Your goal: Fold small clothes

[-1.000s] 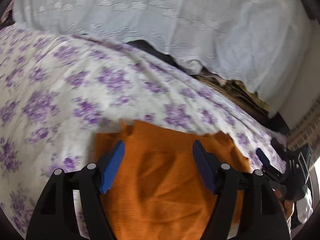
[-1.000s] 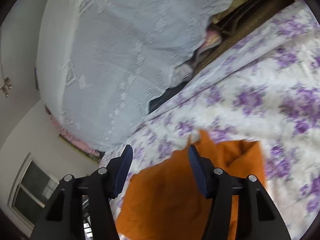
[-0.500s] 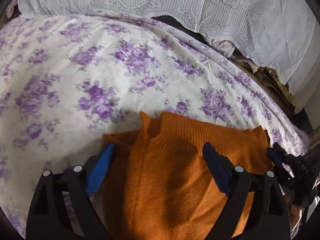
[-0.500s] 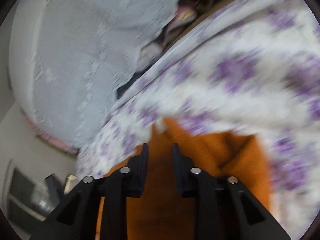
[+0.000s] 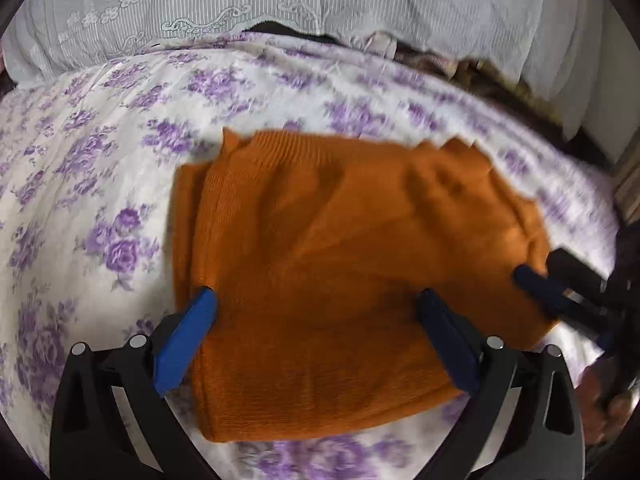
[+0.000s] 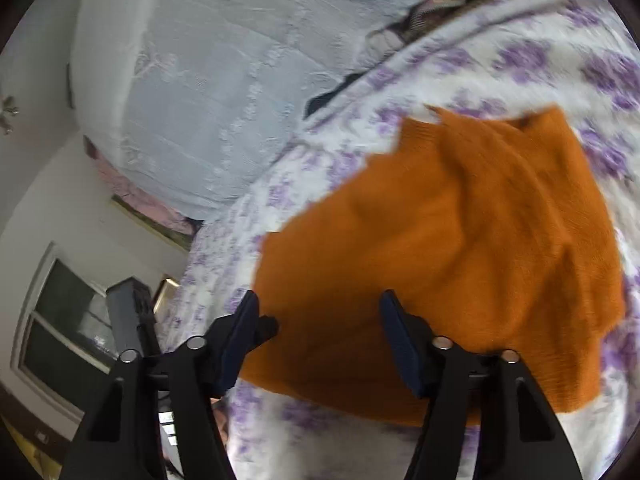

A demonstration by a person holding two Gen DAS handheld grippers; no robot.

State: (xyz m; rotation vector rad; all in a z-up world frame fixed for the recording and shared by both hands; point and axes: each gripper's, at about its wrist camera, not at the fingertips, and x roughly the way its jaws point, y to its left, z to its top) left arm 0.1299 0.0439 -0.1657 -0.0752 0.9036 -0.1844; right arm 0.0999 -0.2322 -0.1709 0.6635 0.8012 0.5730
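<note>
A folded orange knit garment point(image 5: 352, 264) lies flat on the purple-flowered bedsheet point(image 5: 100, 184). My left gripper point(image 5: 316, 312) is open and empty, its blue pads spread over the garment's near part. My right gripper point(image 6: 318, 312) is open and empty, hovering over the garment point(image 6: 460, 248) near its left edge. The right gripper's fingers point(image 5: 540, 288) show at the garment's right edge in the left wrist view.
A white lace-covered pile point(image 5: 320, 4) lies along the far side of the bed, with dark and brownish fabrics point(image 5: 500, 80) under its edge. In the right wrist view a window point(image 6: 64, 320) and a dark box point(image 6: 128, 312) stand beyond the bed's left side.
Both grippers pulled back from the garment, so more of it shows. The right gripper, nearly shut half a second ago, has opened wide. The garment now lies folded on the sheet.
</note>
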